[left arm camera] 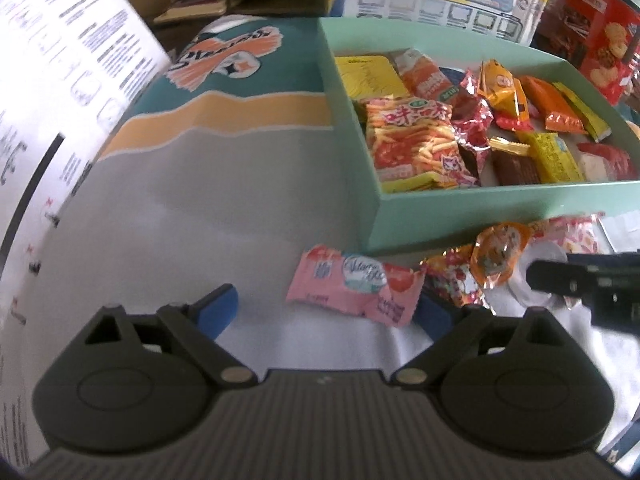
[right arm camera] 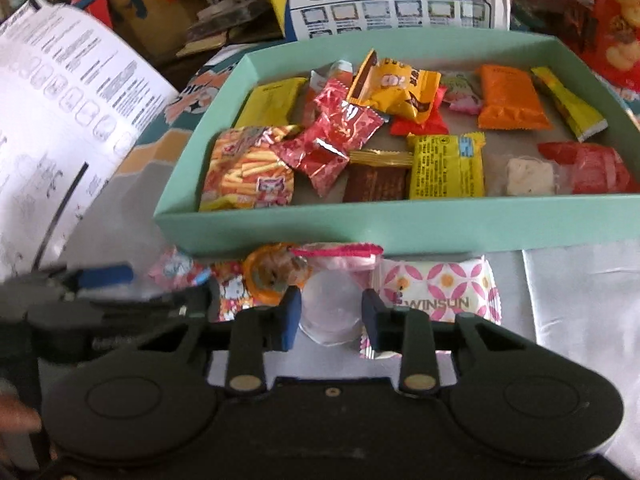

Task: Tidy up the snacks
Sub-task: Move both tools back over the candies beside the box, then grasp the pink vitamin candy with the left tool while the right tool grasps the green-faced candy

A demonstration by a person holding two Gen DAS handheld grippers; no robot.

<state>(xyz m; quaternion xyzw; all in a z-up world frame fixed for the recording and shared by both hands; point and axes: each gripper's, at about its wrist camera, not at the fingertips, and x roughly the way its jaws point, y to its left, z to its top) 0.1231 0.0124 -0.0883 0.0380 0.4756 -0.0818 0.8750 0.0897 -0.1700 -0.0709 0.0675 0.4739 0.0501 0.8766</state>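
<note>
A mint-green box [left arm camera: 460, 216] [right arm camera: 360, 224] holds several snack packets. In front of it on the table lie loose snacks: a pink packet [left arm camera: 356, 288], an orange round candy [left arm camera: 500, 248] [right arm camera: 276, 272], a clear jelly cup [right arm camera: 330, 312] with a pink-edged lid and a white-pink WINSUN packet [right arm camera: 440, 288]. My left gripper [left arm camera: 324, 312] is open, its blue fingers on either side of the pink packet's near edge. My right gripper [right arm camera: 330, 316] is open with the clear cup between its fingers; I cannot tell if they touch it.
A white printed sheet [left arm camera: 60, 100] [right arm camera: 60, 120] rises at the left. Cartons and a red biscuit box [left arm camera: 600, 32] stand behind the mint-green box. The other gripper shows at each view's edge [left arm camera: 592, 284] [right arm camera: 80, 292].
</note>
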